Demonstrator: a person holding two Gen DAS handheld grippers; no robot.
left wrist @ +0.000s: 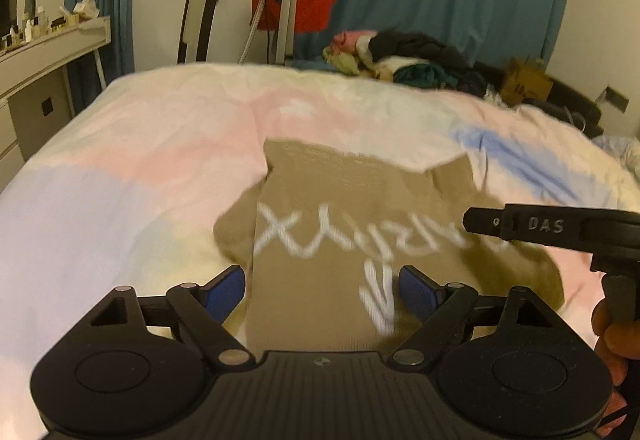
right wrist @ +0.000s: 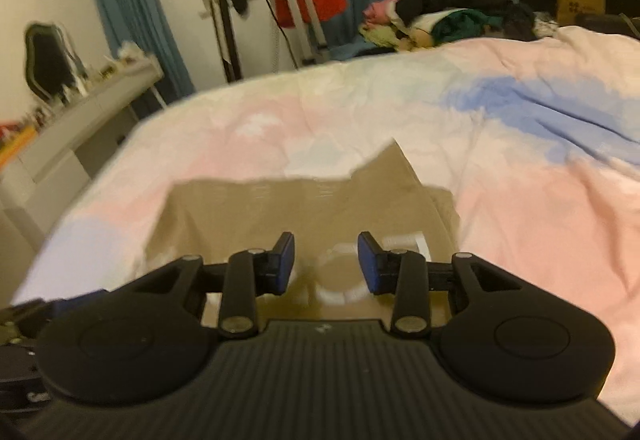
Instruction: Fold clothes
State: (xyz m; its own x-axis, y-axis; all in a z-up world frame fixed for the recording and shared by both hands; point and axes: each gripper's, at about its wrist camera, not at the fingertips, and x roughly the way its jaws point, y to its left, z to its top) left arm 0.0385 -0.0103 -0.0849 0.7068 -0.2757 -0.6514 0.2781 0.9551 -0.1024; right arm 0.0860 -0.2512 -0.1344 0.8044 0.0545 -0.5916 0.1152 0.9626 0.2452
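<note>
A tan garment (left wrist: 344, 200) with white lettering lies spread on the bed, and it also shows in the right wrist view (right wrist: 304, 208). My left gripper (left wrist: 322, 290) is open and empty, its blue pads (left wrist: 224, 292) wide apart just above the garment's near part. My right gripper (right wrist: 326, 264) is open and empty over the garment's near edge, above a white ring print. The right gripper's body (left wrist: 560, 228) shows at the right of the left wrist view, over the garment's right side.
The bed has a pastel pink, blue and white duvet (left wrist: 140, 168). A pile of mixed clothes (left wrist: 400, 56) lies at its far side. A white dresser (left wrist: 44, 56) stands at the left. A stand and red item (left wrist: 296, 8) stand before blue curtains.
</note>
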